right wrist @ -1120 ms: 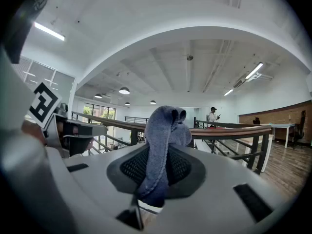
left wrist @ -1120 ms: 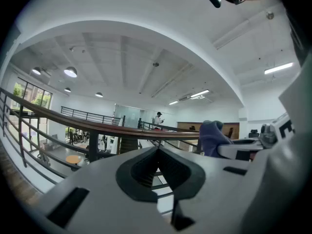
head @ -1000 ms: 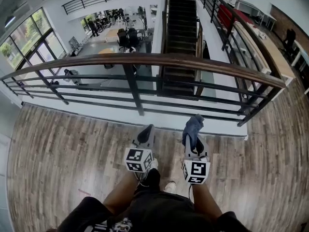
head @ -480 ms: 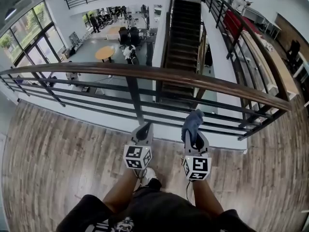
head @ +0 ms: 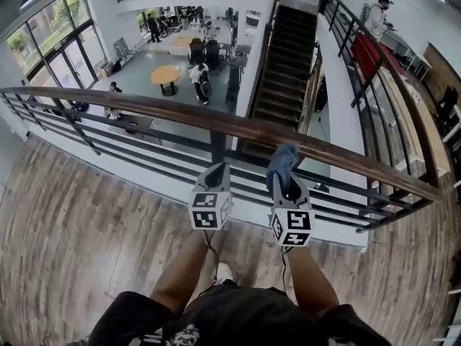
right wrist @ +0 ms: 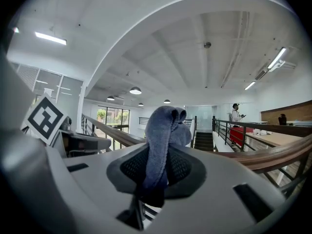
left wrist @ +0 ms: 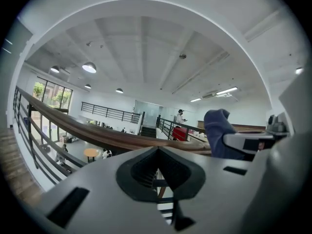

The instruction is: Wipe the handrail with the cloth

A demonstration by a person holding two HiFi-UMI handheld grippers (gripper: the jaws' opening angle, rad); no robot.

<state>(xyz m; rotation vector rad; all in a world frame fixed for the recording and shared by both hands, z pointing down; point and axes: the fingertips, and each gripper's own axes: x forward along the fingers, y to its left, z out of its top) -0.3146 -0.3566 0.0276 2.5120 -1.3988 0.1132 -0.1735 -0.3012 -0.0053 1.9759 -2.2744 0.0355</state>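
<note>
Both forearms reach forward side by side. The left gripper [head: 217,170] has its jaws together, and the right gripper [head: 287,187] is clamped on the cloth [head: 282,158].

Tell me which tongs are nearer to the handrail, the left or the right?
Right, it appears. The right tongs hold the cloth up at the handrail in the head view. The left tongs, shut and empty, sit beside them, slightly short of the rail.

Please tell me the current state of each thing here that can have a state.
left tool: shut, holding nothing.
right tool: shut on the cloth.
cloth: bunched, standing up out of the jaws, at the handrail; contact unclear.
handrail: gripped by neither tool.
</note>
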